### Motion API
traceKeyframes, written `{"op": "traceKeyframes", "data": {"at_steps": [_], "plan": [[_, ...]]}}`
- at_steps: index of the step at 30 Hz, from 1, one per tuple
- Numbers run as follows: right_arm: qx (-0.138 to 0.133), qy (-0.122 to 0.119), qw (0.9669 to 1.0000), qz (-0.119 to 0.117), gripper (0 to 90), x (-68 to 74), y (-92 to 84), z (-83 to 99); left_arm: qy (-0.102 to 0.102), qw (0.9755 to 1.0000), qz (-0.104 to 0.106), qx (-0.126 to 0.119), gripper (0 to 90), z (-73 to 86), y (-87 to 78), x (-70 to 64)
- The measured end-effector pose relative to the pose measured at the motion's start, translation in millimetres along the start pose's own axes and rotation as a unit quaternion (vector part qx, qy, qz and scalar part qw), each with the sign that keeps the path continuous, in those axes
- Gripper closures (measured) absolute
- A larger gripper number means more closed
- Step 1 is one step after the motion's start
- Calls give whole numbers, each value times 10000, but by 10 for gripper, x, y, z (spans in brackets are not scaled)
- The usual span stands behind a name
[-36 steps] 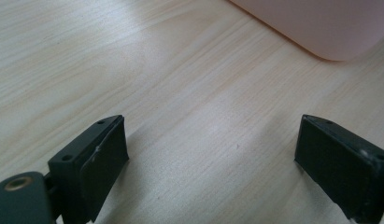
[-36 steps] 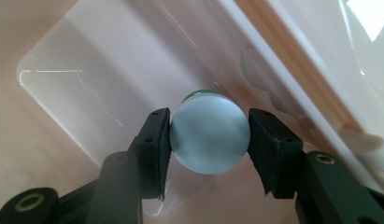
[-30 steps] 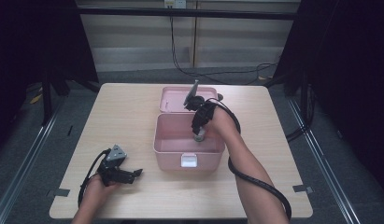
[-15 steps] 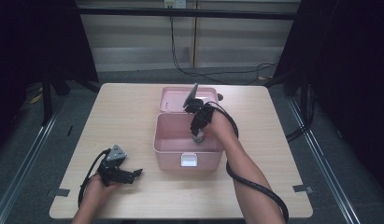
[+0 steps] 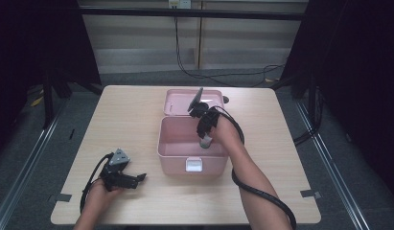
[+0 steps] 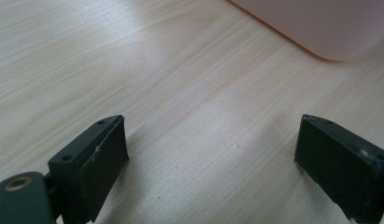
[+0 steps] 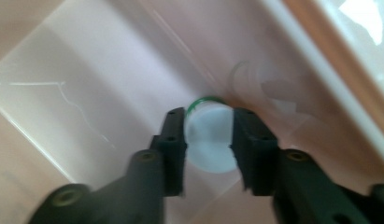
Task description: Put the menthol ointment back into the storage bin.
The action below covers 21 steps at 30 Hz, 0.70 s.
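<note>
**Table surface: contents as found**

Light wood-grain table (image 5: 137, 115), rectangular. An open pink box (image 5: 192, 149) stands at centre, a white latch on its 6 o'clock wall. Its pink lid (image 5: 178, 101) lies flat at 12 o'clock, touching the box's far wall. The left gripper (image 5: 132, 178) sits low at 8 o'clock.

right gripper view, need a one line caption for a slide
Right tongs closed on a small white, green-rimmed container, held inside the open pink box.
</note>
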State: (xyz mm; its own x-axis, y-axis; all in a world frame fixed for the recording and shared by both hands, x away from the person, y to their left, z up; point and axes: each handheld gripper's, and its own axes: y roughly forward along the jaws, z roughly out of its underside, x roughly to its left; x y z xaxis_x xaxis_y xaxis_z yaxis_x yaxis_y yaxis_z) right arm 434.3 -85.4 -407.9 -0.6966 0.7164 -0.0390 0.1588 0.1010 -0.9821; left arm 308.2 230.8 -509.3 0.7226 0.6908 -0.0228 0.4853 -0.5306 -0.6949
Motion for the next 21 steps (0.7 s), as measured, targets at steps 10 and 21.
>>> {"op": "traceKeyframes", "data": {"at_steps": [10,21], "plan": [[54,43,9999,112,537,-14,-40,28,2,10000,8,1,89,0,0,1],[47,-36,9999,145,442,-3,-119,66,1,10000,9,3,89,0,0,1]]}}
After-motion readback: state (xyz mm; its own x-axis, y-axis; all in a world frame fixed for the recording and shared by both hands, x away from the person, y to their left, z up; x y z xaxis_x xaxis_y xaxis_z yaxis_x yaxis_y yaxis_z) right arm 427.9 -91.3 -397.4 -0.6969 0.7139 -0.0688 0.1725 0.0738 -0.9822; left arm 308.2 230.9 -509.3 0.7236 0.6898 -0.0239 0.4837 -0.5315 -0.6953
